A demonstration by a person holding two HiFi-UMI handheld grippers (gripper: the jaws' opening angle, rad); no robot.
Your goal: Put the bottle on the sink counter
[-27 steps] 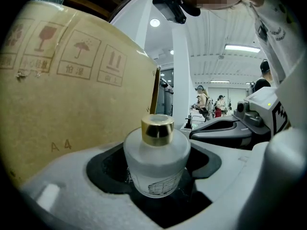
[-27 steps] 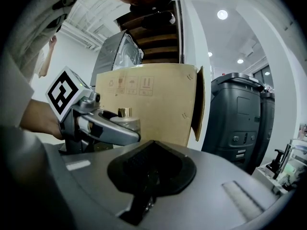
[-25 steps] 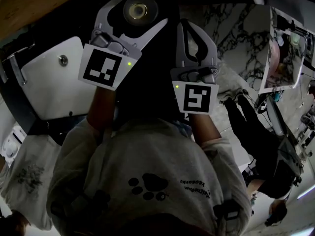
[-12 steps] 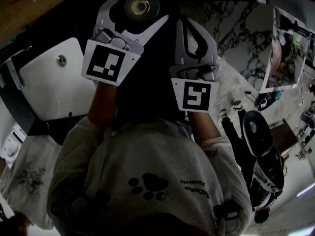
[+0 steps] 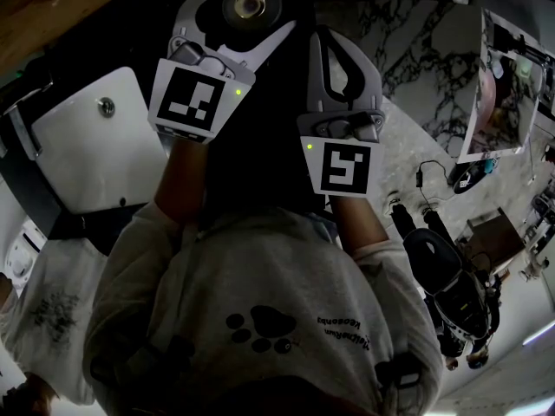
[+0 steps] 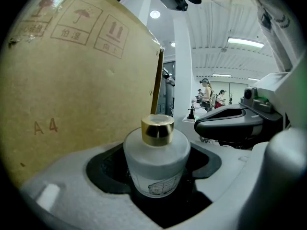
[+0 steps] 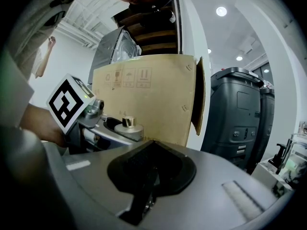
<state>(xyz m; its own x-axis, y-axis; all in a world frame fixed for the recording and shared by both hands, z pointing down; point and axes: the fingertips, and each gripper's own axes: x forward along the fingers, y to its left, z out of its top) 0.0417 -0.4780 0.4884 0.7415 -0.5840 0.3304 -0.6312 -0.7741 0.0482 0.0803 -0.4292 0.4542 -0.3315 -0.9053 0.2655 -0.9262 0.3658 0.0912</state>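
Observation:
A frosted glass bottle (image 6: 156, 162) with a gold cap (image 6: 157, 129) stands upright between the jaws of my left gripper (image 6: 158, 178), which is shut on its body. In the head view the bottle (image 5: 248, 5) shows from above at the top centre, inside the left gripper (image 5: 234, 26). Just to its right my right gripper (image 5: 343, 55) has its jaws together and nothing in them. In the right gripper view the closed right gripper (image 7: 151, 169) fills the bottom, and the bottle (image 7: 128, 127) shows at the left.
A tall cardboard box (image 6: 72, 80) stands close by, left of the bottle and behind it (image 7: 153, 97). A dark grey machine (image 7: 237, 119) is to the right. In the head view, a white panel (image 5: 95, 146) lies left and a marbled surface (image 5: 408, 50) with a mirror (image 5: 503, 85) right.
The left gripper with the bottle has shifted slightly up and right in the head view. The right gripper has stayed put. A dark figure at the right edge has moved.

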